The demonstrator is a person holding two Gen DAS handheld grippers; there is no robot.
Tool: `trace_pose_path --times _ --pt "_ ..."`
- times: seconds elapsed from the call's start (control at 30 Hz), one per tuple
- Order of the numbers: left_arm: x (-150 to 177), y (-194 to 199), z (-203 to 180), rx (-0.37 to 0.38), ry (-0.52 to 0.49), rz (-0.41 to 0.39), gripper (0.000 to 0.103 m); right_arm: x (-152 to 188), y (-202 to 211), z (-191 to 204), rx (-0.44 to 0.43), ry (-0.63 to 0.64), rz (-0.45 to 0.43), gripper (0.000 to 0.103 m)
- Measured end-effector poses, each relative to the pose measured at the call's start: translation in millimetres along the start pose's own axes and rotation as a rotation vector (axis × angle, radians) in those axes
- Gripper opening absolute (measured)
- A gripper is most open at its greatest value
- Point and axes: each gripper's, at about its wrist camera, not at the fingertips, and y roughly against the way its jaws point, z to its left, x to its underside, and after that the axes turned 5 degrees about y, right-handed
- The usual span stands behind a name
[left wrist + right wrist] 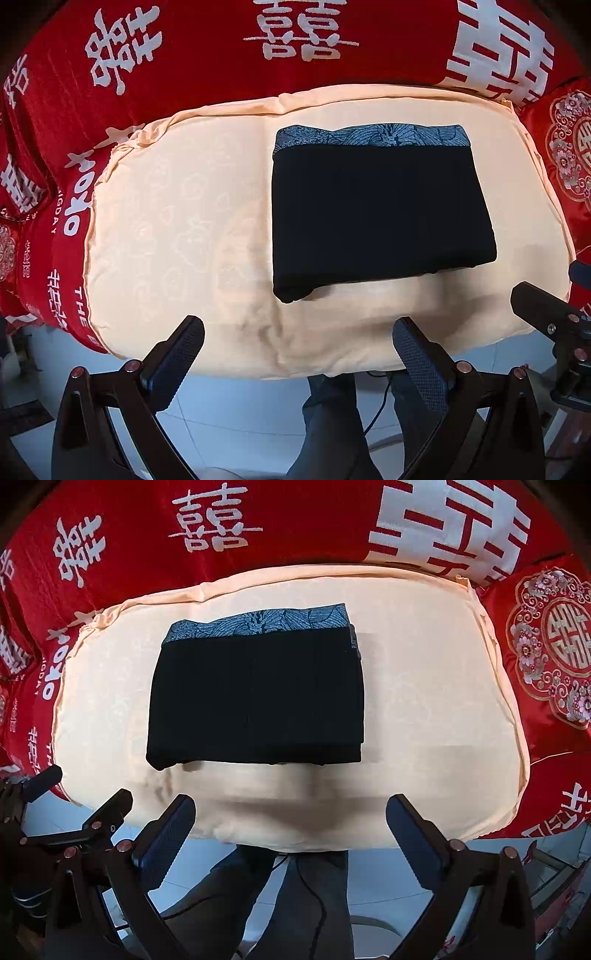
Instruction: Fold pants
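Pants (376, 214) folded into compact black rectangle, blue patterned waistband (373, 134) along far edge; right of centre in left wrist view, left of centre in right wrist view. Resting on peach cushion (177, 221), red bedding (192, 55) behind. Left hand-held gripper (297, 345) wide apart, empty, at lower frame, clear of cloth. Right hand-held gripper (290, 821) likewise spread, holding nothing, short of near fold edge. Folding judged essentially complete; final check or retreat stage. Lower left corner of bundle slightly bulged. Next move, if any: light tuck or press there, otherwise withdrawal without snagging fabric.
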Motion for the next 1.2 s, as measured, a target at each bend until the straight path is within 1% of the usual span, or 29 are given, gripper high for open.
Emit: trace_pose_path --times 0.3,0.6,1.0,1.2 --pt "-2.0 1.1 -1.6 0.003 -0.005 -0.004 0.102 -2.6 0.2 0.6 0.001 -0.001 0.0 0.103" --pt "-3.8 1.6 -1.7 -0.009 0.001 -0.007 0.102 -4.3 -2.5 2.5 0.0 0.007 0.005 0.103" --pt "-4.2 1.4 -1.6 0.006 0.005 -0.003 0.102 -6.4 -3.9 4.0 -0.004 0.014 0.008 0.103" --pt "-3.8 1.4 -4.3 0.011 -0.008 -0.004 0.102 -6.9 -3.9 3.9 -0.004 0.016 0.009 0.103"
